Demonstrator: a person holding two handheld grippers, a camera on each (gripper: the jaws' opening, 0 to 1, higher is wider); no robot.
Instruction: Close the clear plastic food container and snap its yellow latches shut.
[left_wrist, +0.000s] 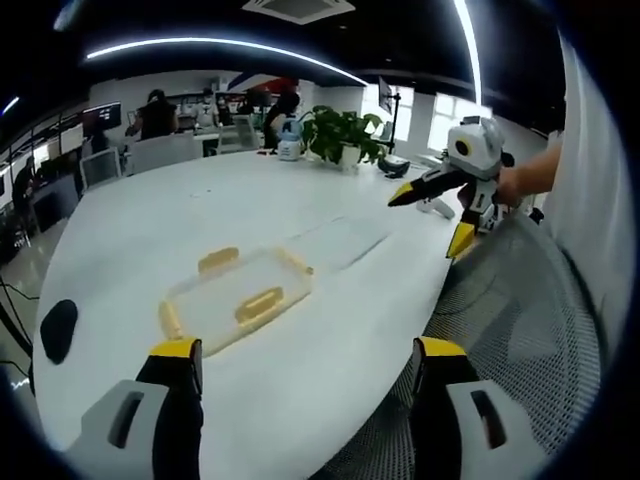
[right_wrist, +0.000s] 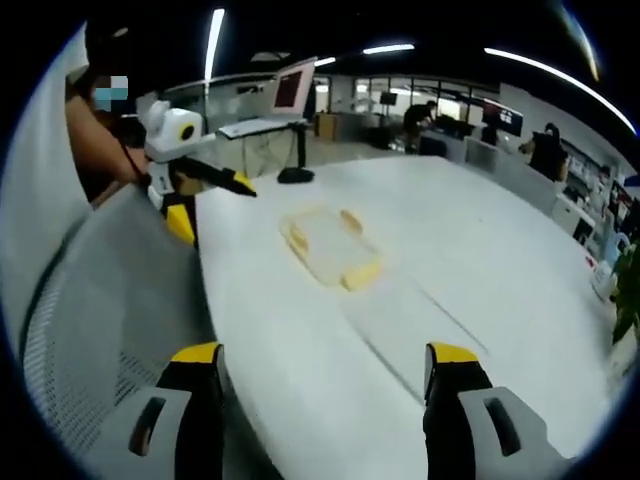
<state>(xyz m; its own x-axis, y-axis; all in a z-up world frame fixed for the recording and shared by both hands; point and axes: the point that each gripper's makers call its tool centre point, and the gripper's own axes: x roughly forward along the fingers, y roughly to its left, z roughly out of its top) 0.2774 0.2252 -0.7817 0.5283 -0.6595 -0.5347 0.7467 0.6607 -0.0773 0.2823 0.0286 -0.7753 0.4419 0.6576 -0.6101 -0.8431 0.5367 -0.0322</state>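
Observation:
A clear plastic container (left_wrist: 240, 297) with yellow latches (left_wrist: 259, 303) sits on the white table (left_wrist: 150, 230), a little ahead of my left gripper (left_wrist: 308, 350), whose jaws stand wide apart with nothing between them. A flat clear lid (left_wrist: 340, 240) lies beside the container on the table. My right gripper (left_wrist: 430, 218) hovers open at the table's edge, held by a hand. In the right gripper view the container (right_wrist: 325, 245) lies ahead, the lid (right_wrist: 400, 318) nearer, my right gripper (right_wrist: 323, 355) open, and the left gripper (right_wrist: 212, 206) open at upper left.
A grey mesh chair (left_wrist: 520, 330) (right_wrist: 110, 300) stands against the table's near edge. A black rounded object (left_wrist: 58, 328) lies at the left edge. A potted plant (left_wrist: 340, 135) stands on the far side. A monitor (right_wrist: 290, 90) and people are behind.

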